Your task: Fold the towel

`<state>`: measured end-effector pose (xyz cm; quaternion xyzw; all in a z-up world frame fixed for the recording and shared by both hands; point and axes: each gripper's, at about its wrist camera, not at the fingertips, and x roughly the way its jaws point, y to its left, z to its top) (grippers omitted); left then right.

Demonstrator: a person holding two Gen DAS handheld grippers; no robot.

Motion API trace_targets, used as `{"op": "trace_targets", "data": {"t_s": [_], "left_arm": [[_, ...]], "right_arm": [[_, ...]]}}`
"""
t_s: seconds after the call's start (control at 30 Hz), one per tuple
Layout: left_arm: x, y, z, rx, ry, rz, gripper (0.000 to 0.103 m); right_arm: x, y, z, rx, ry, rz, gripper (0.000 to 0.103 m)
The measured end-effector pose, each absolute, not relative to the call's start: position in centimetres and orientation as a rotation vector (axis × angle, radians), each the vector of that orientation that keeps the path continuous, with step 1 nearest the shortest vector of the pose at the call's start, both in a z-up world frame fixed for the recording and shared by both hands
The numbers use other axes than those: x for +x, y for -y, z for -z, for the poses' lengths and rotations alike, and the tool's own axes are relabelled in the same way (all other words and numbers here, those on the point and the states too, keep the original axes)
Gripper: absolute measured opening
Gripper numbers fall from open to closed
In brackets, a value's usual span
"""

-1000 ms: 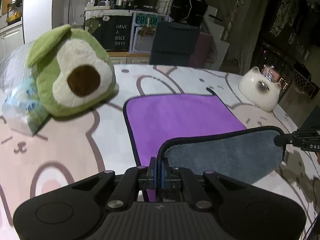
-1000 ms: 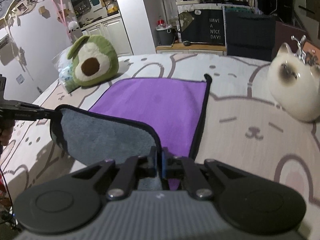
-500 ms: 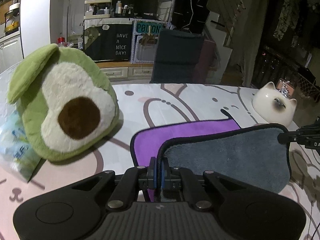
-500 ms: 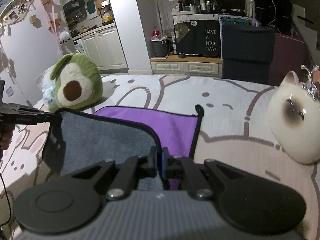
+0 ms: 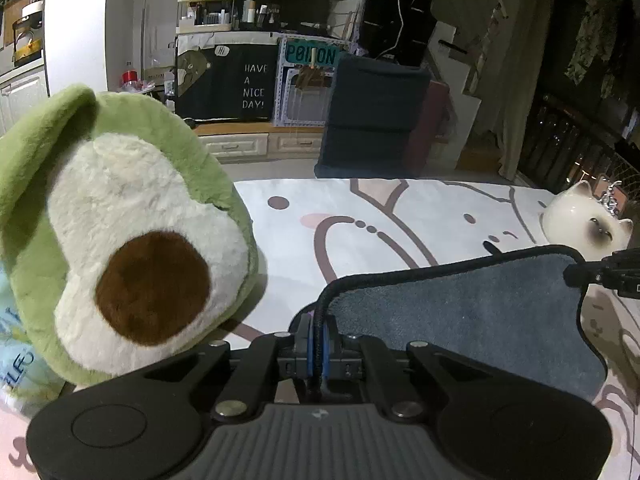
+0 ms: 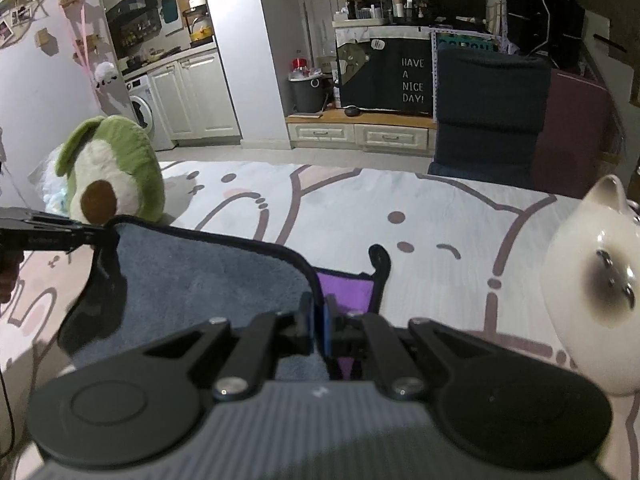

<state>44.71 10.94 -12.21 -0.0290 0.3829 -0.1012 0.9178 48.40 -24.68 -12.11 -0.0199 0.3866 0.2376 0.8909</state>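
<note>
The towel (image 5: 460,312) is purple on one side and grey on the other, with a black hem. My left gripper (image 5: 318,336) is shut on one corner of it. My right gripper (image 6: 318,320) is shut on the other corner and also shows at the right edge of the left wrist view (image 5: 576,274). The grey side (image 6: 192,276) hangs stretched between the two grippers above the table. A strip of the purple side (image 6: 346,286) and the towel's hanging loop (image 6: 380,258) lie on the table past the right gripper. The left gripper also shows at the left edge of the right wrist view (image 6: 100,236).
A green avocado plush (image 5: 120,232) sits close on the left, over a plastic packet (image 5: 16,344). A white cat-shaped ceramic jar (image 6: 596,284) stands at the right. The table has a cartoon-print cloth (image 6: 400,208). A dark chair (image 5: 374,116) stands beyond the far edge.
Both grippers have carried the held edge forward over the towel toward its far side. Far less purple shows now. The avocado plush and the cat jar look closer.
</note>
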Motion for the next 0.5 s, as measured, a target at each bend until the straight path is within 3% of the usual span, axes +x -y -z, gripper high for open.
{"op": "trace_targets", "data": {"t_s": [0.5], "left_arm": [[48.3,-10.7,14.0,-0.071,-0.819,0.185,0.005]], "right_arm": [[51.4,24.0,13.7,-0.056,-0.835,-0.429,0.006]]}}
